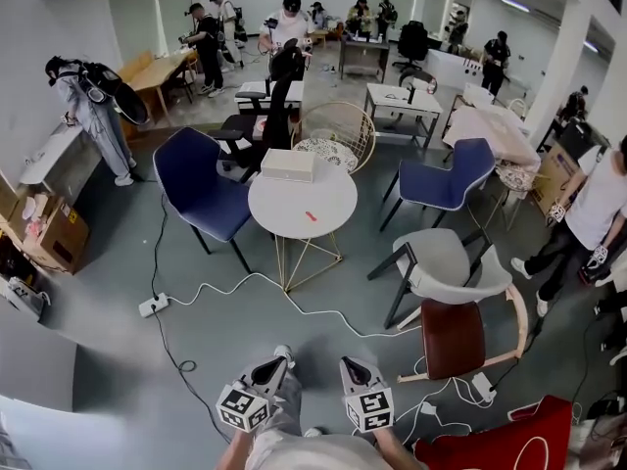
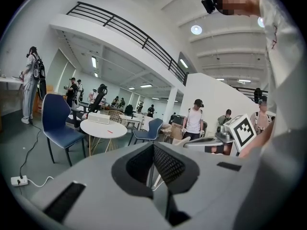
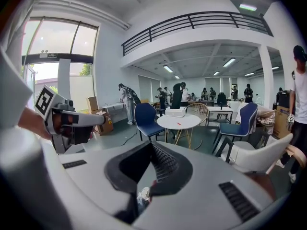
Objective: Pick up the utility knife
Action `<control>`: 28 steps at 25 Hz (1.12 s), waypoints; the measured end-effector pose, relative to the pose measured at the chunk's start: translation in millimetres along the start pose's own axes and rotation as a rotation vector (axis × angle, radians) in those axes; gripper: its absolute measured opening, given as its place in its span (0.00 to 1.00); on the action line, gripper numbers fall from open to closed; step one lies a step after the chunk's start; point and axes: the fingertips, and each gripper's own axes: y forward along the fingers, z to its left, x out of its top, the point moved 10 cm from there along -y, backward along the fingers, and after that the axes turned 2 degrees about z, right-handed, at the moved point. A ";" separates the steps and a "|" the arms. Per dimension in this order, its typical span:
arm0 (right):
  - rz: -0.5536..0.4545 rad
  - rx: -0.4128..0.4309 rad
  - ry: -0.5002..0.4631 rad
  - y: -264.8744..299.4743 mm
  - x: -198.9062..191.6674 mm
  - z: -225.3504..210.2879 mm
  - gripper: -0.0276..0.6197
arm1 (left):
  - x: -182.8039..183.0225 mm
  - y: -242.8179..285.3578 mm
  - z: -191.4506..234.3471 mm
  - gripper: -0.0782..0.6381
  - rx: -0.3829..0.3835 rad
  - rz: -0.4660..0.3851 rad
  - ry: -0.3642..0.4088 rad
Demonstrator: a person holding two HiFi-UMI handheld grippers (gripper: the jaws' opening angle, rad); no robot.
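The utility knife [image 1: 312, 215] is a small red-orange thing lying on the round white table [image 1: 284, 209], well ahead of me across the floor. It also shows as a red speck in the left gripper view [image 2: 110, 131] and the right gripper view [image 3: 179, 123]. My left gripper [image 1: 277, 358] and right gripper [image 1: 350, 364] are held side by side low in the head view, both pointing toward the table and far short of it. The left gripper's [image 2: 153, 146] pads meet with nothing between them. The right gripper [image 3: 152, 146] is likewise shut and empty.
A white box [image 1: 287, 164] sits at the table's far edge. A blue chair [image 1: 203, 192] stands left of the table, another blue chair [image 1: 446, 176] to its right, with a grey chair [image 1: 446, 267] and a dark red chair [image 1: 453, 339] nearer. White cables and a power strip [image 1: 153, 305] lie on the floor. People stand around the room.
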 end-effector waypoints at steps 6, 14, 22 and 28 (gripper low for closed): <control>0.016 0.005 -0.007 51.5 23.5 -9.9 0.07 | 21.5 31.3 50.2 0.13 -0.011 0.000 -0.003; 0.039 -0.017 -0.016 118.4 67.3 -27.0 0.07 | 55.3 74.8 114.2 0.13 -0.034 -0.001 -0.022; 0.057 -0.029 -0.015 187.8 119.3 -43.2 0.07 | 97.1 116.4 178.1 0.13 -0.064 0.005 -0.038; 0.054 -0.044 -0.030 241.3 157.4 -55.5 0.07 | 123.2 152.0 226.0 0.13 -0.093 -0.006 -0.040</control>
